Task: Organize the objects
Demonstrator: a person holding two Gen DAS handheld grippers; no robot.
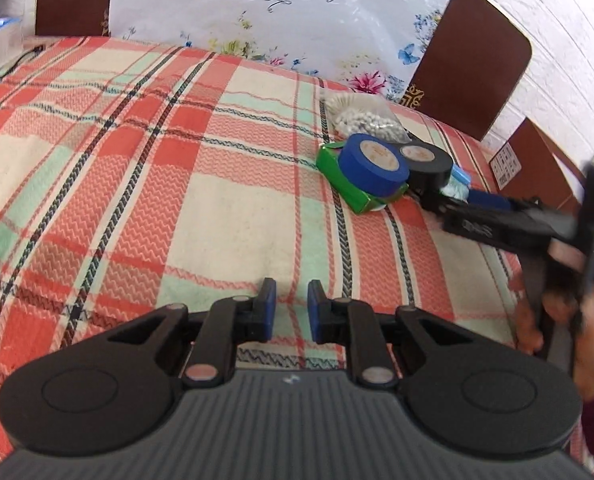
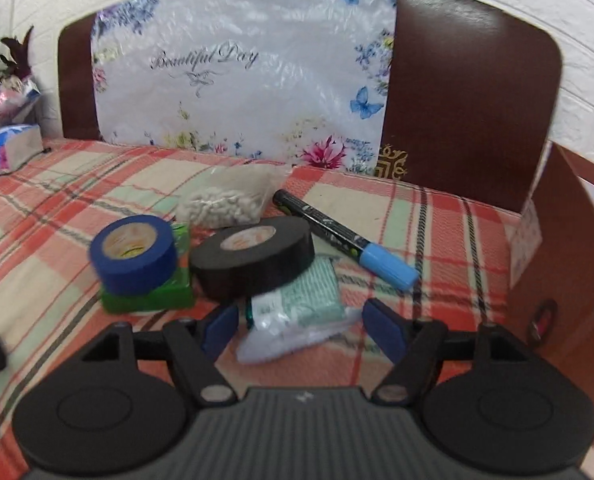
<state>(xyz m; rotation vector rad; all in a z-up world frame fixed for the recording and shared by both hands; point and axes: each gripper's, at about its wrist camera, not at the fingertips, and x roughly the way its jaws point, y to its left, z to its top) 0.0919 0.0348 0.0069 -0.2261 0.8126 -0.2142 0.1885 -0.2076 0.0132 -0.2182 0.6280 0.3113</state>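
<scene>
A blue tape roll (image 2: 133, 255) sits on a green box (image 2: 149, 300). A black tape roll (image 2: 253, 256) leans on a clear packet with a mint cloth (image 2: 297, 316). Behind lie a bag of white beads (image 2: 225, 200) and a black marker with a blue cap (image 2: 345, 238). My right gripper (image 2: 303, 326) is open, its pads either side of the packet, just below the black roll. My left gripper (image 1: 292, 310) hovers empty over the cloth, jaws a narrow gap apart. In the left wrist view the blue roll (image 1: 373, 164), black roll (image 1: 425, 162) and right gripper (image 1: 437, 196) sit at right.
The plaid cloth (image 1: 137, 160) covers the bed. A floral plastic bag (image 2: 237, 68) leans on the brown headboard (image 2: 469, 92). A tissue box (image 2: 9, 146) stands at the far left. The bed's right edge drops beside a brown panel (image 2: 569, 260).
</scene>
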